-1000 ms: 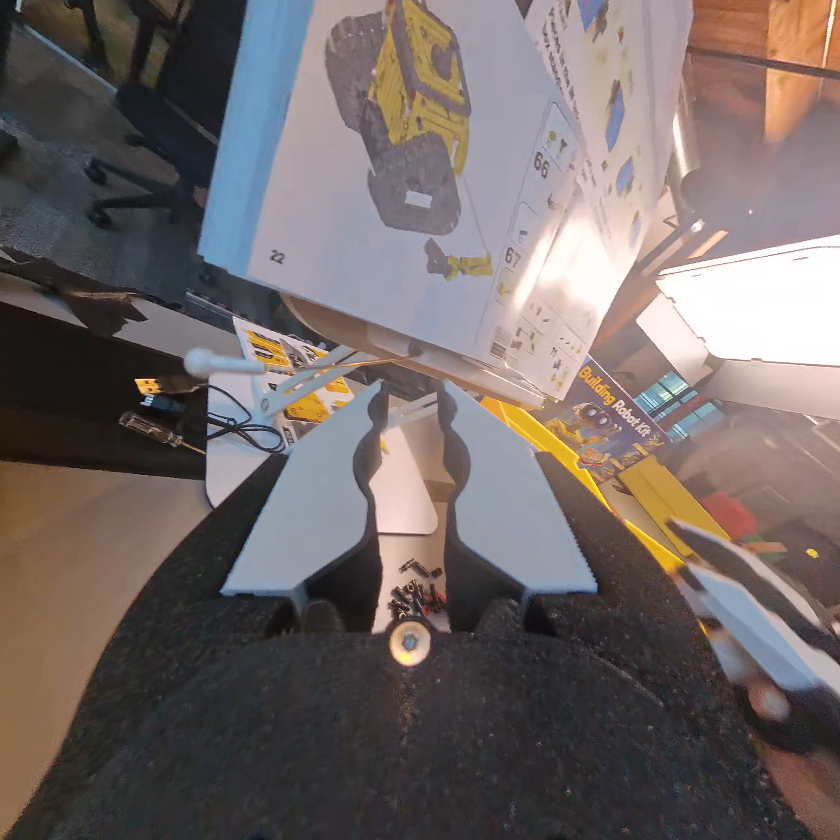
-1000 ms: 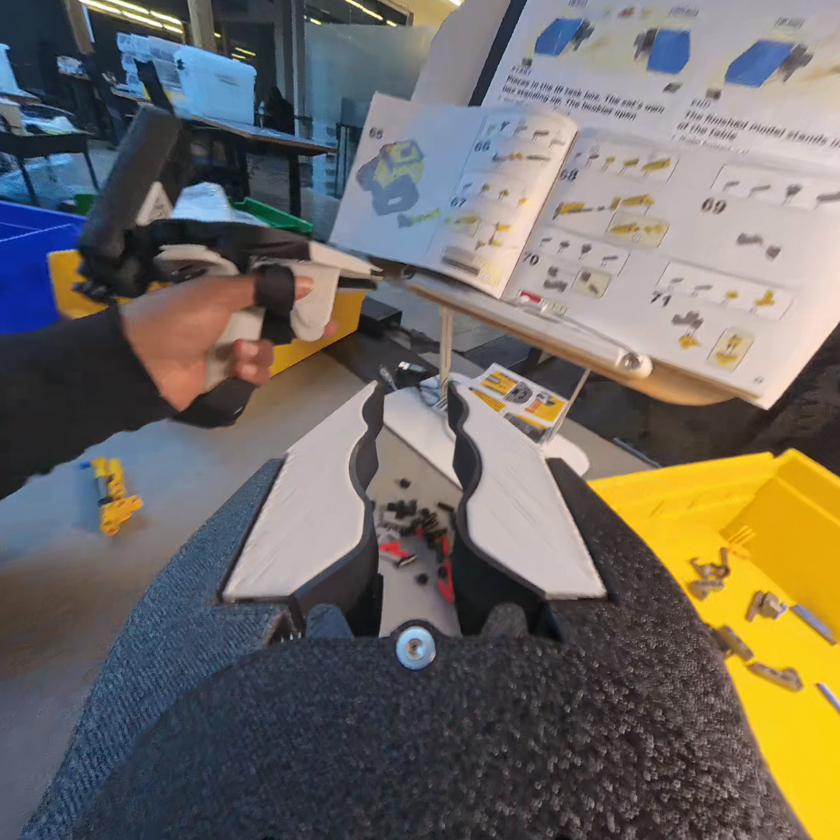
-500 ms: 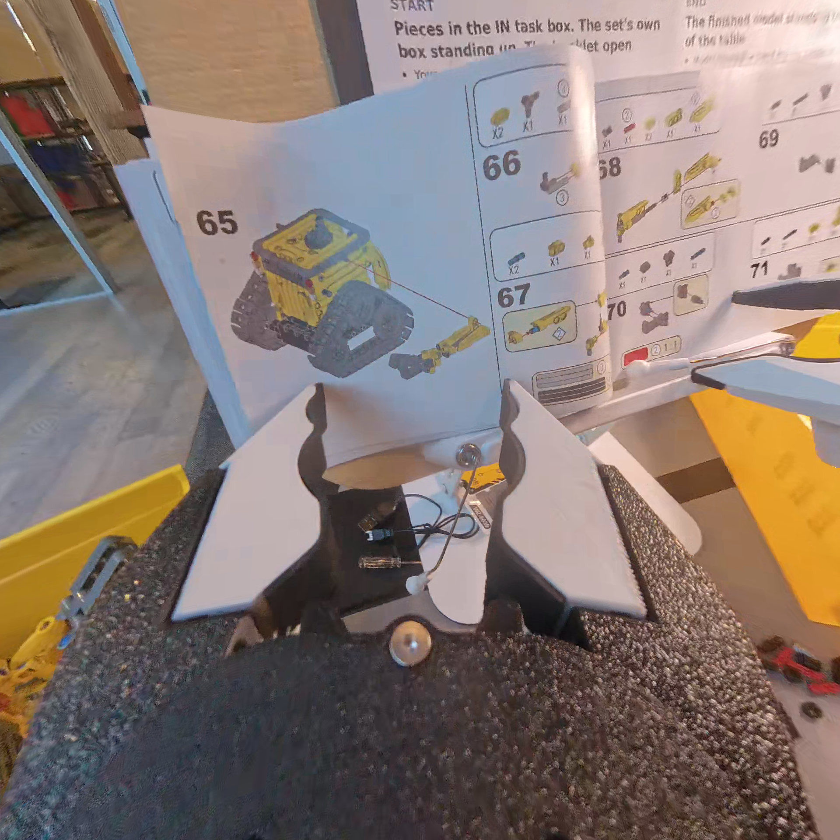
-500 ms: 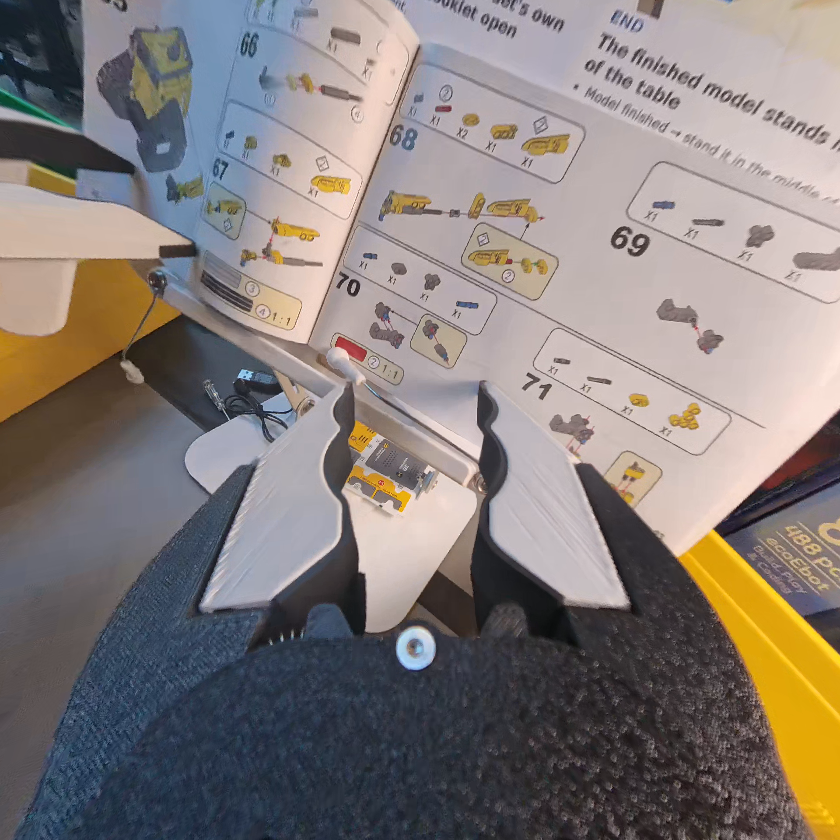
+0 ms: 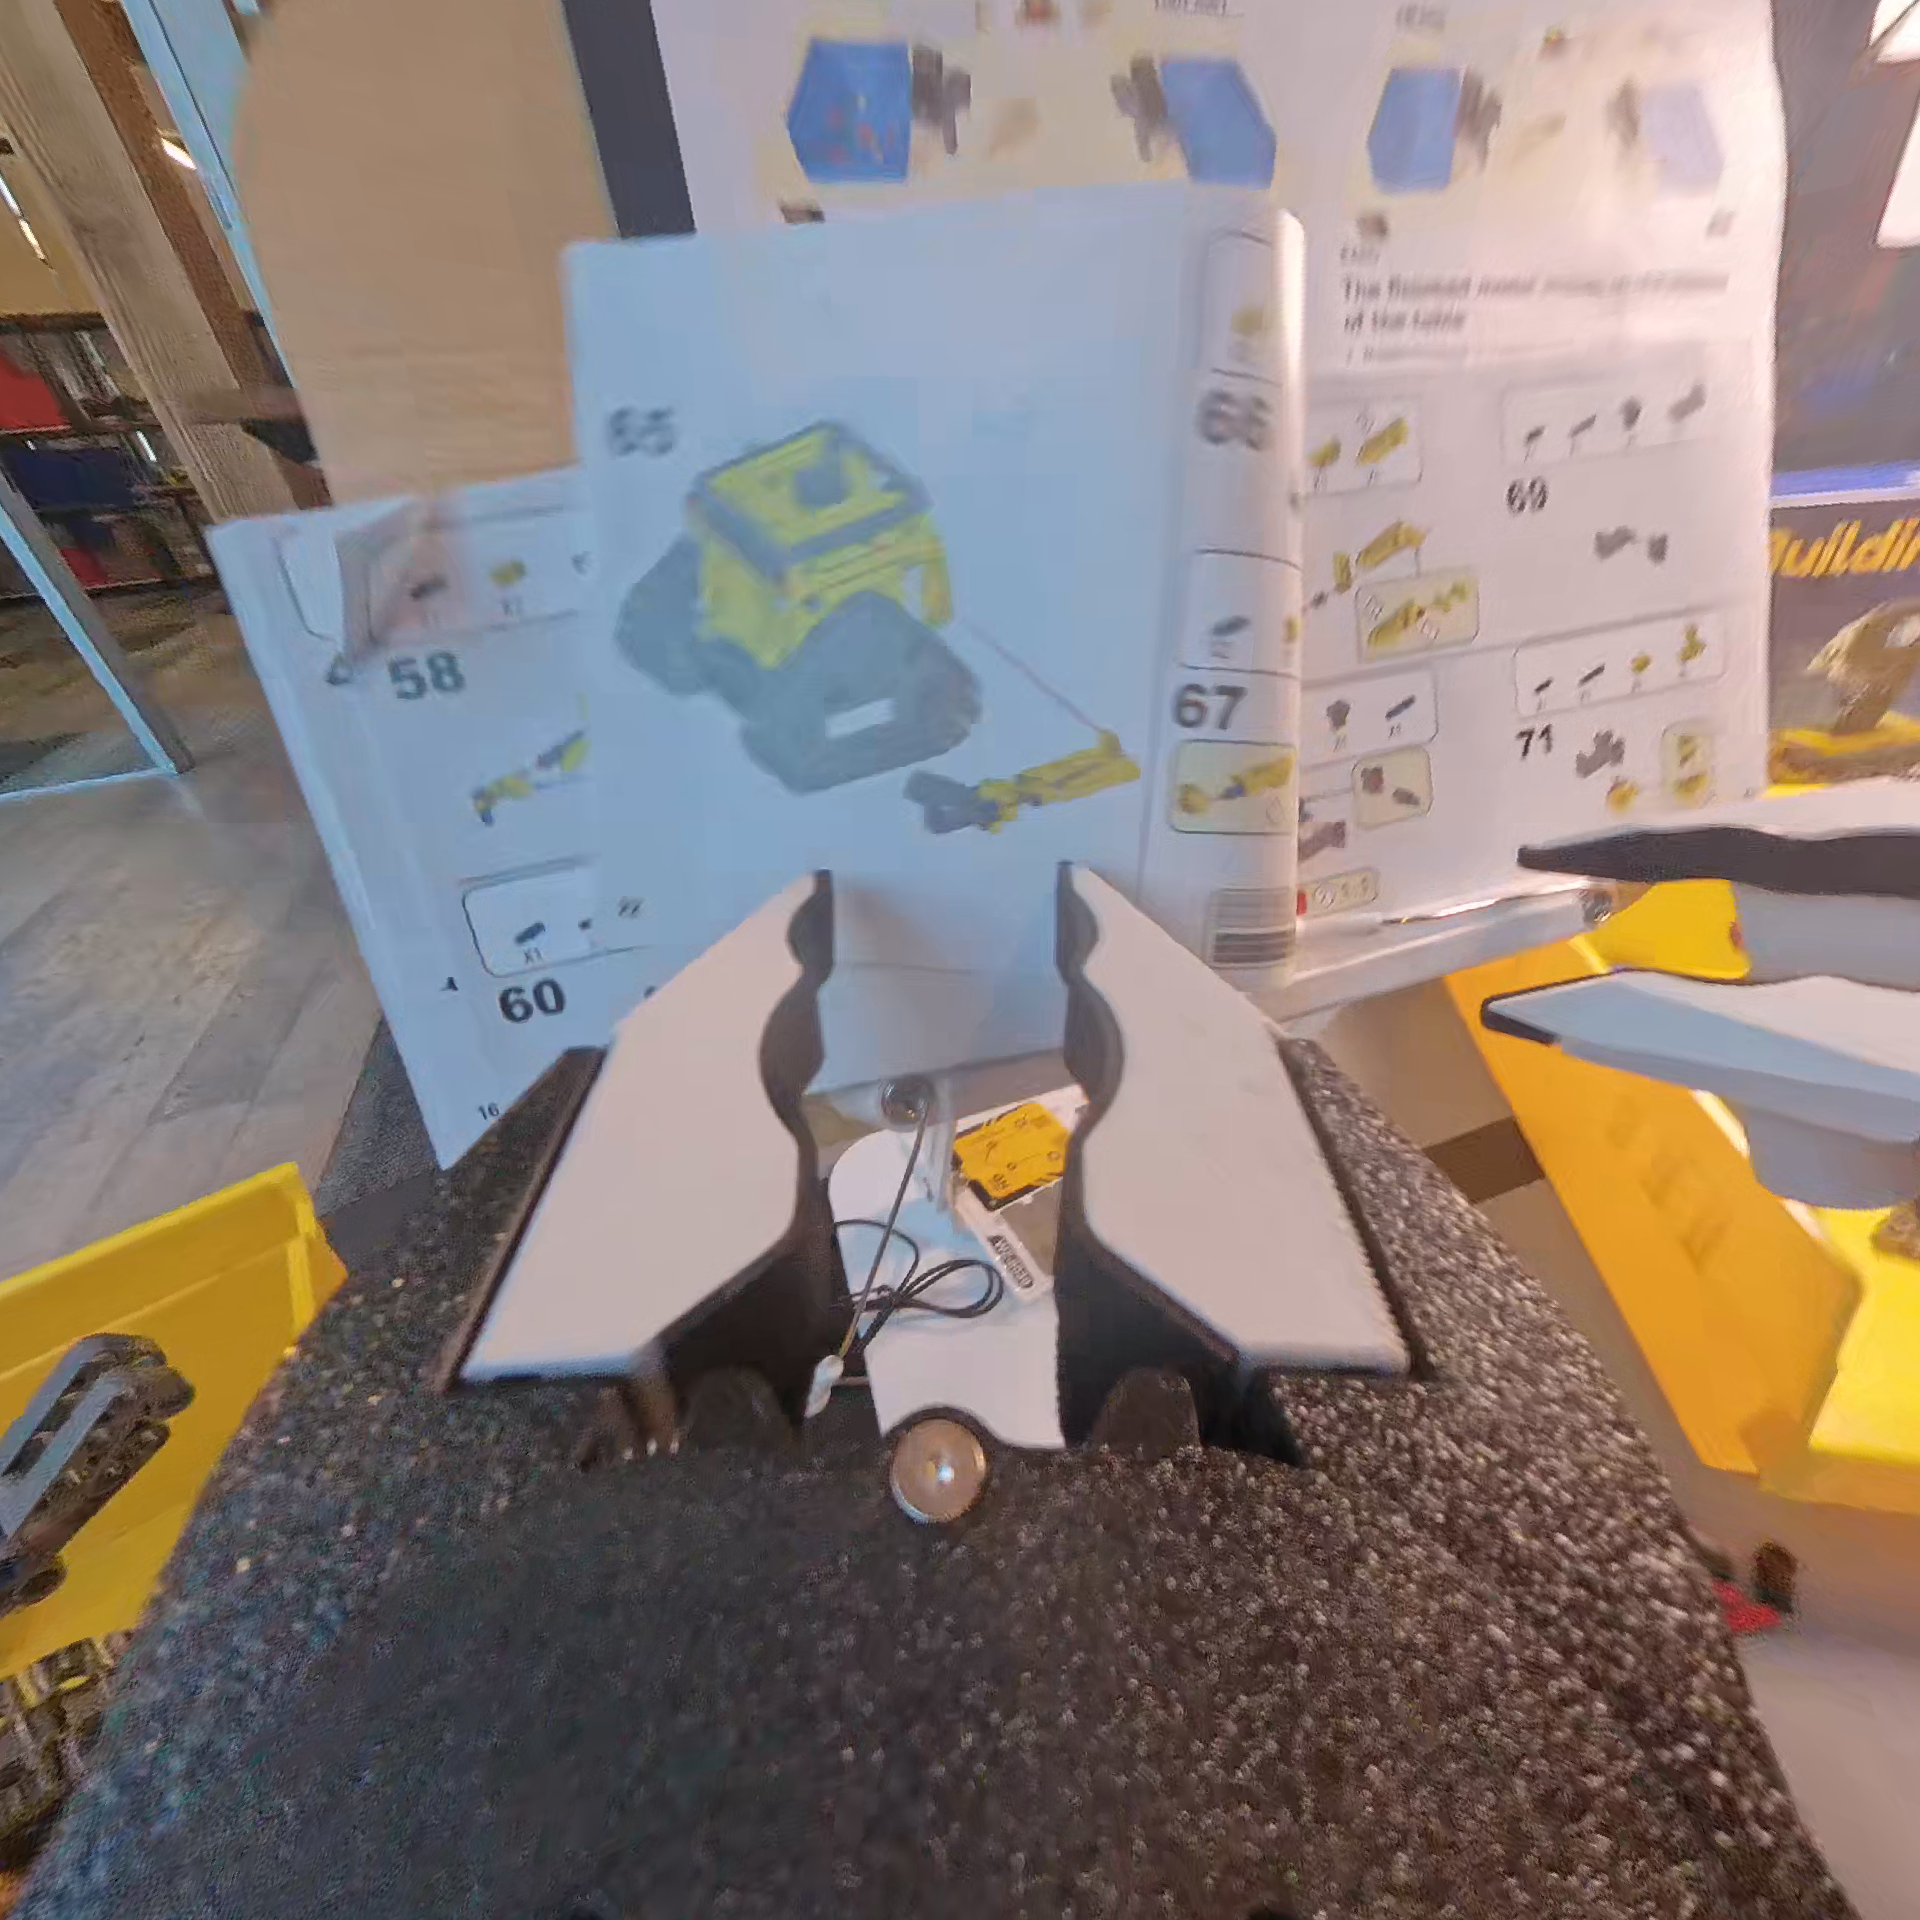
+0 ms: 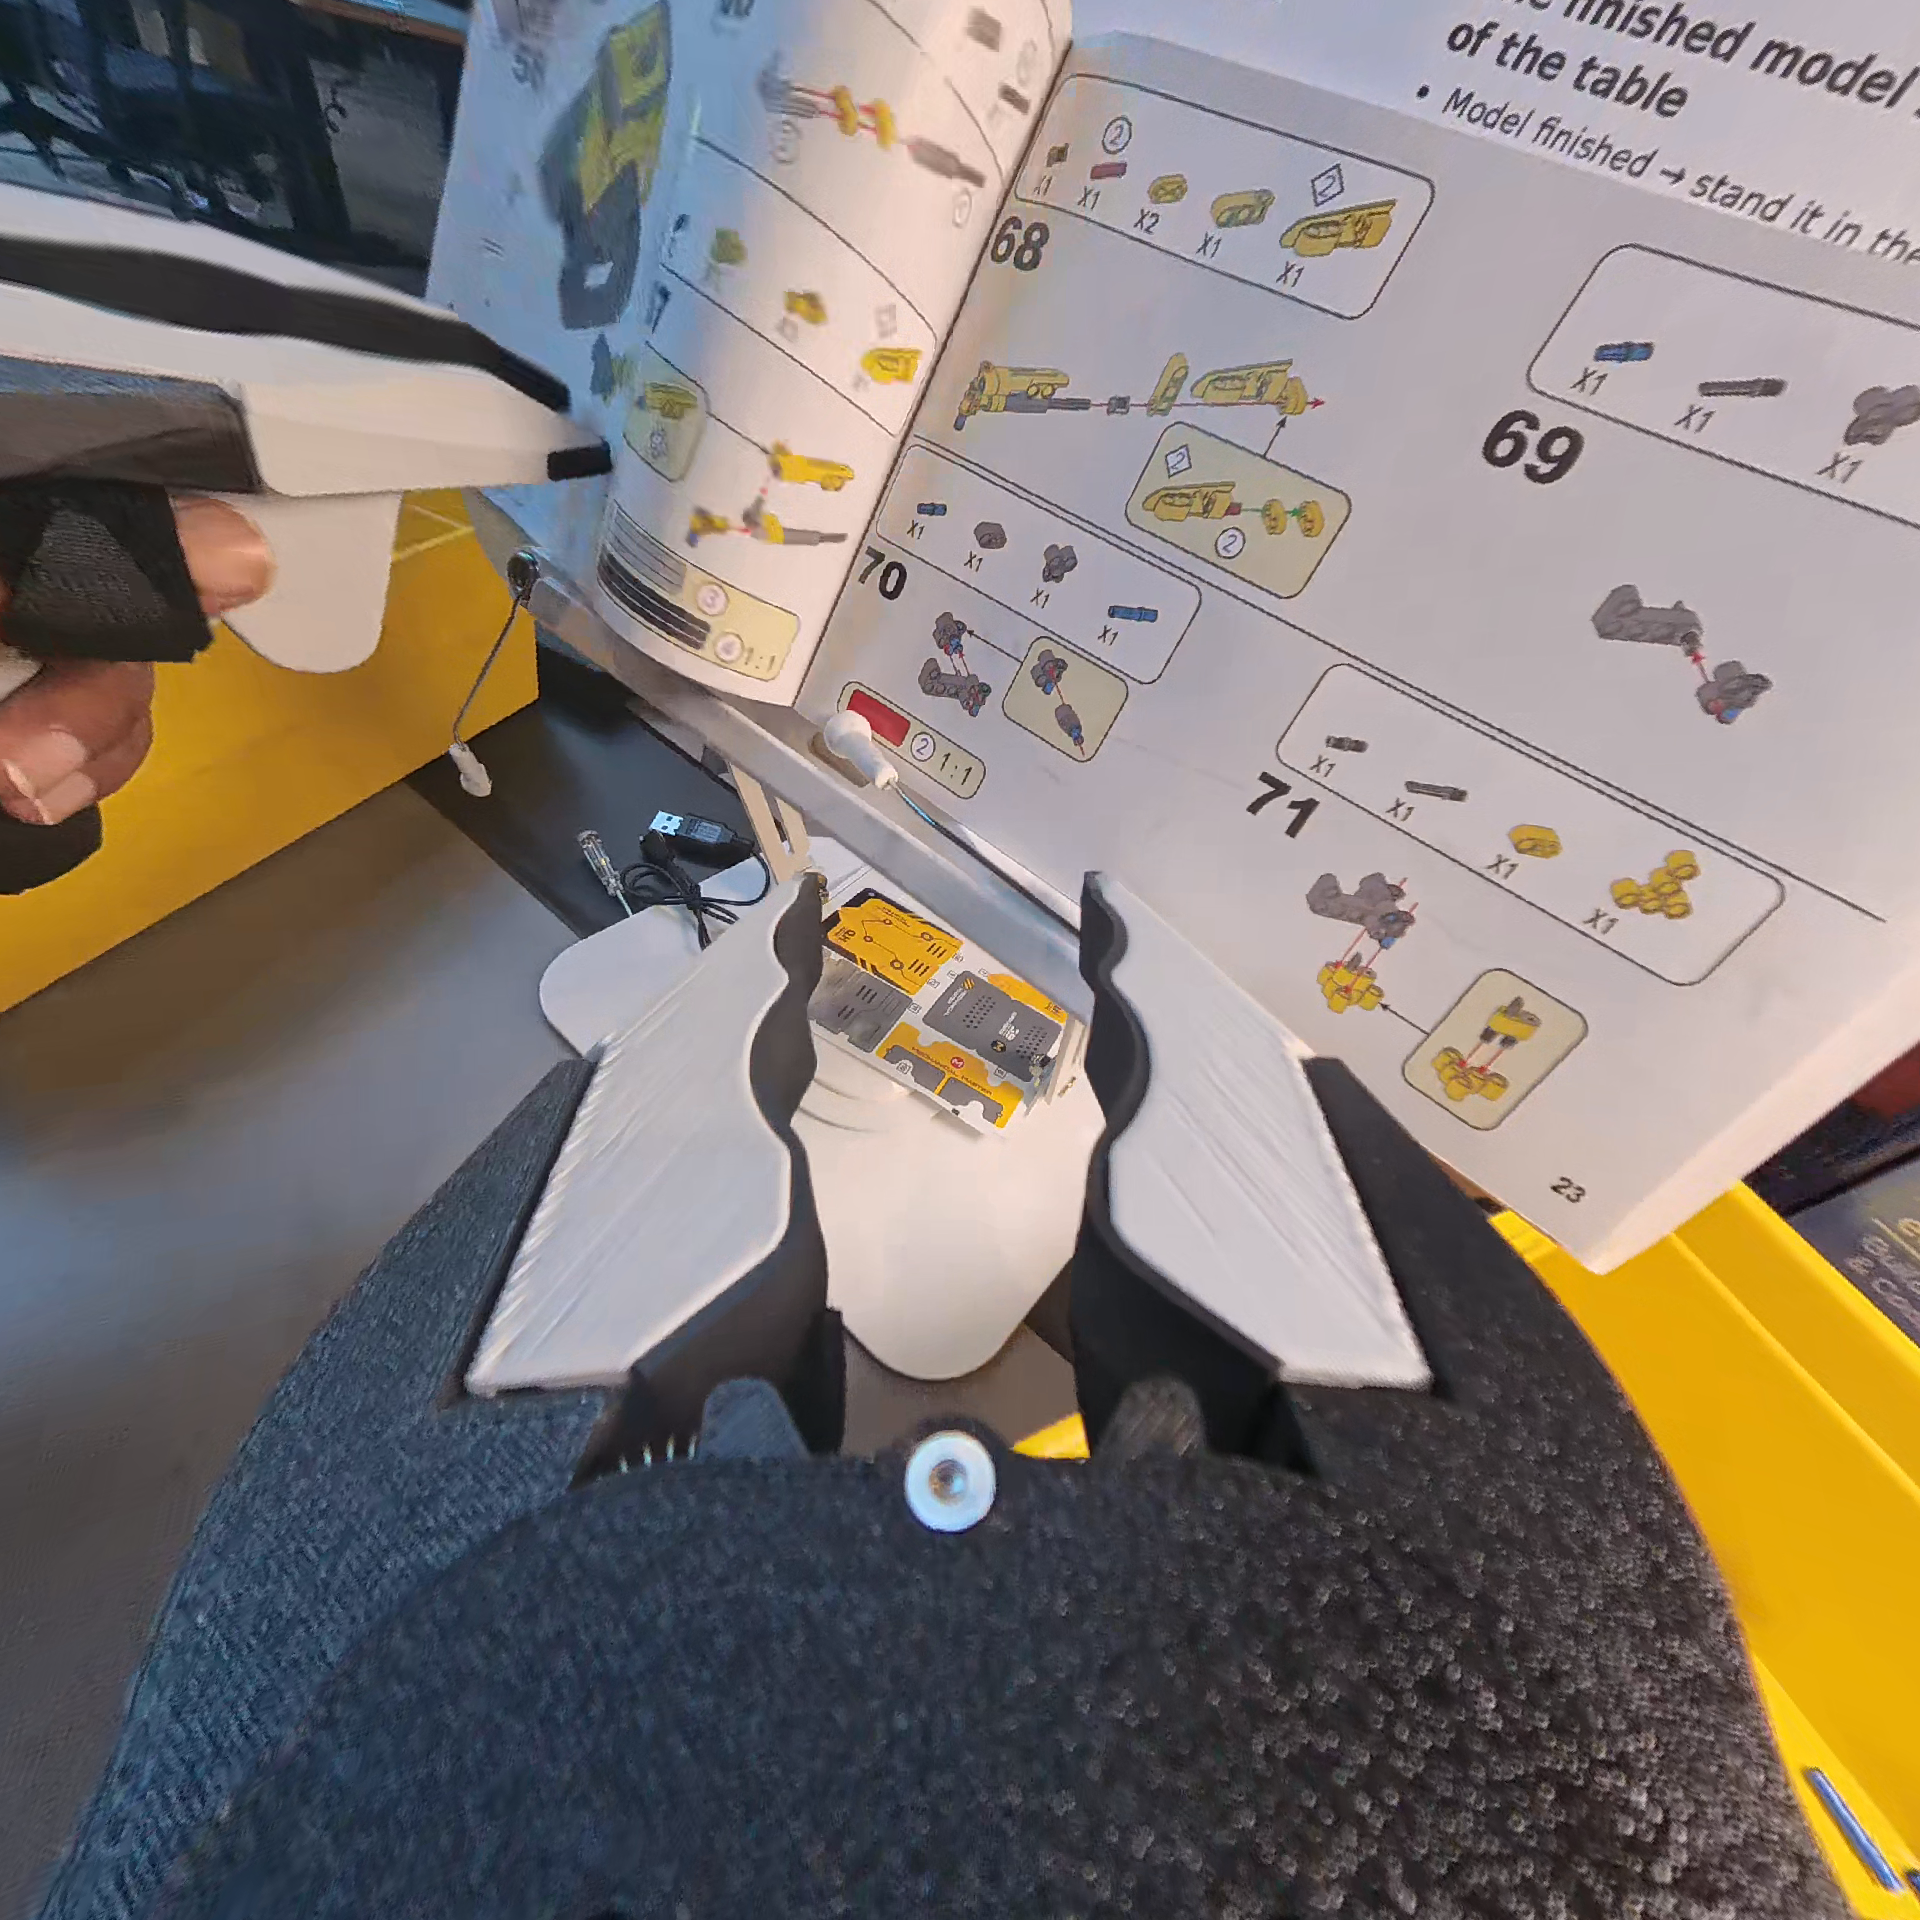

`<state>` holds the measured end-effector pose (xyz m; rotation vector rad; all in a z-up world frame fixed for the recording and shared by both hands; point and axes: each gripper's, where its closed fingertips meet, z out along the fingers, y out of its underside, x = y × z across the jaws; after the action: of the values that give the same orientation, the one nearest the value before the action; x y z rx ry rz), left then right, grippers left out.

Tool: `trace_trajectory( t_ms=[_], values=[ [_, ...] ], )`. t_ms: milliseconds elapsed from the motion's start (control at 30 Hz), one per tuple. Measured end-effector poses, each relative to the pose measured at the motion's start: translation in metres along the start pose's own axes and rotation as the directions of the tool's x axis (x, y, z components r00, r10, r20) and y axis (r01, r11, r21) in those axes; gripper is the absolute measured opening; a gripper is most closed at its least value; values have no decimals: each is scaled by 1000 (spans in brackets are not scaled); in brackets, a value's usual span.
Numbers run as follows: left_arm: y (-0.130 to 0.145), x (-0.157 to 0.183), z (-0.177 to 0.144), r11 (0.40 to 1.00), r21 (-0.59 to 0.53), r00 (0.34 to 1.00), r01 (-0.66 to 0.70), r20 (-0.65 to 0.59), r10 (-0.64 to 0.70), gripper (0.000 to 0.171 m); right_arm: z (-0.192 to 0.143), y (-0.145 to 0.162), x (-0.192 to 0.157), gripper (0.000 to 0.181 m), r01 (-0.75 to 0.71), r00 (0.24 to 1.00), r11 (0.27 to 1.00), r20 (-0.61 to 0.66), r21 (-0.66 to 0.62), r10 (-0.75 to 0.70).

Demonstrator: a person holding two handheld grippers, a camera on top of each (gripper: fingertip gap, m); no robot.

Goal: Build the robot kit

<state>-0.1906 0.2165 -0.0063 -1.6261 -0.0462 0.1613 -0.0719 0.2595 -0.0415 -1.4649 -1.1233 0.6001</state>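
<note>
An open instruction booklet [image 5: 883, 644] stands on a tilted book stand [image 6: 831, 769]. Its left page, with a yellow tracked-robot drawing, is lifted off the stand and its inner part curls forward [image 6: 727, 343]. My left gripper [image 5: 943, 894] is open, its tips at the lower edge of that page. In the right wrist view it [image 6: 571, 436] reaches in from the left with a fingertip at the curled page. My right gripper [image 6: 948, 894] is open and empty, just below the stand's ledge under the right page [image 6: 1455, 623]. It shows at the right of the left wrist view [image 5: 1507, 935].
The stand's white base [image 6: 935, 1247] carries a yellow-grey sticker sheet [image 6: 935, 1008]. A USB cable [image 6: 686, 831] and small screwdriver [image 6: 603, 862] lie behind. Yellow bins flank the stand [image 6: 260, 779] [image 6: 1714, 1455]. A printed sheet [image 5: 1507, 156] and a kit box [image 5: 1849, 623] stand behind.
The left page has swung further up and over, so earlier pages now show behind it at the left. Both grippers stay open; the right one has moved a little closer to the stand.
</note>
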Motion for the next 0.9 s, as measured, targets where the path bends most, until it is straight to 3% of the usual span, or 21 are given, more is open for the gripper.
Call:
trace_trajectory(
  t_ms=[100,167,333,467,600,800,900],
  values=[
    [-14,5,-2,994,48,995,95,-32,-94,86,-8,-5,2,49,4,1000,1000,1,29,-5],
    [-10,20,8,993,1,988,116,-104,-115,92,-11,-10,2,50,-8,1000,999,11,48,7],
    [-21,66,8,998,59,981,10,-195,2,74,-22,-26,4,53,-15,1000,993,1,114,15],
    [-25,90,3,994,106,964,14,-267,15,67,-29,-28,9,61,13,1000,993,-12,122,-11],
    [-24,94,4,995,91,955,49,-296,-20,67,-23,-22,4,74,42,999,995,4,88,-42],
    [-23,91,1,994,91,945,56,-327,-23,68,-13,-24,17,69,99,991,993,-99,63,-93],
    [-22,86,-3,995,94,945,39,-327,-6,68,-13,-27,27,72,47,993,995,-110,83,-37]
  ],
)
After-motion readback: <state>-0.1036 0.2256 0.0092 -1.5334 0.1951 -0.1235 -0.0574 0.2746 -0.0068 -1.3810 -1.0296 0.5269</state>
